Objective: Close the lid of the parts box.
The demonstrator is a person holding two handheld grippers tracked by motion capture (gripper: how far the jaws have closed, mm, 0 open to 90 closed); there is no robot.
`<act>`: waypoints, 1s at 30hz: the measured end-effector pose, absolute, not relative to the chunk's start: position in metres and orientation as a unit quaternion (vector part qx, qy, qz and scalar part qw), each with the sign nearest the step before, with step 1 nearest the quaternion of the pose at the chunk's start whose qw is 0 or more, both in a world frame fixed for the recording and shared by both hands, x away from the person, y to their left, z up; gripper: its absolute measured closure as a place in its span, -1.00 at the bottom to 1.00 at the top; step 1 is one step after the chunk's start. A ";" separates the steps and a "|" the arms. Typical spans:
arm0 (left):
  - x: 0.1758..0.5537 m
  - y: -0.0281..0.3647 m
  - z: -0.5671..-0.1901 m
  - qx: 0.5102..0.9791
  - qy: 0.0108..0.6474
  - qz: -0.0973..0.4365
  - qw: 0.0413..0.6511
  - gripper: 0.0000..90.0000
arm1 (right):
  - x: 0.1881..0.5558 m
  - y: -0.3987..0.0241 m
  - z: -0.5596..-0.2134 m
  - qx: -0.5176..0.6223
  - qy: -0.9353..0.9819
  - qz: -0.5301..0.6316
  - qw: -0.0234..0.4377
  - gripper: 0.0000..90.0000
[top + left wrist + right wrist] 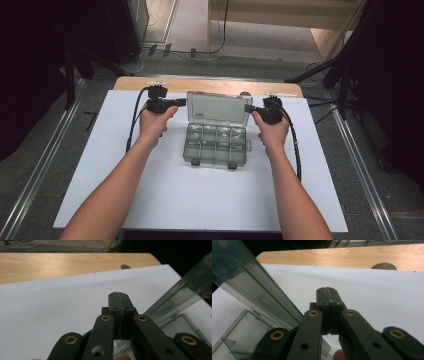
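A clear compartment box [216, 144] is set at the middle of the white sheet [165, 200], its lid [218, 109] raised toward the far wooden table edge [130, 83]. The left gripper [181, 102] and right gripper [248, 108] are held just beside the lid's two ends, both clamped fully together with nothing between them. The lid step seems in hand; next, a steady push from both sides is likely called for.
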State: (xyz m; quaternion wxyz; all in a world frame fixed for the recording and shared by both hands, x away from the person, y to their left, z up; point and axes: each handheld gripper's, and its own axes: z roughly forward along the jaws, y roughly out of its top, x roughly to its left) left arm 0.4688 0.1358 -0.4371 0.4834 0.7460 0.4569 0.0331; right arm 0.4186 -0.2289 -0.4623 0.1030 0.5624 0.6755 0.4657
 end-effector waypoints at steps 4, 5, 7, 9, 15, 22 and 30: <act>0.467 0.134 -0.436 0.752 0.440 0.021 0.491 1.00 | 0.415 -0.227 -0.461 0.557 0.678 0.467 0.104 1.00; 0.466 0.133 -0.436 0.752 0.435 0.018 0.494 1.00 | 0.414 -0.228 -0.461 0.556 0.678 0.469 0.105 1.00; 0.463 0.132 -0.436 0.757 0.425 0.015 0.496 1.00 | 0.412 -0.228 -0.462 0.555 0.677 0.472 0.103 1.00; 0.460 0.130 -0.436 0.763 0.417 0.013 0.493 1.00 | 0.409 -0.227 -0.463 0.553 0.679 0.471 0.106 1.00; 0.454 0.130 -0.441 0.764 0.408 0.004 0.500 1.00 | 0.401 -0.226 -0.464 0.544 0.686 0.471 0.109 1.00; 0.441 0.130 -0.447 0.771 0.397 0.008 0.498 1.00 | 0.389 -0.224 -0.468 0.523 0.700 0.469 0.129 1.00; 0.423 0.128 -0.461 0.787 0.376 0.017 0.489 1.00 | 0.373 -0.222 -0.478 0.510 0.708 0.473 0.122 1.00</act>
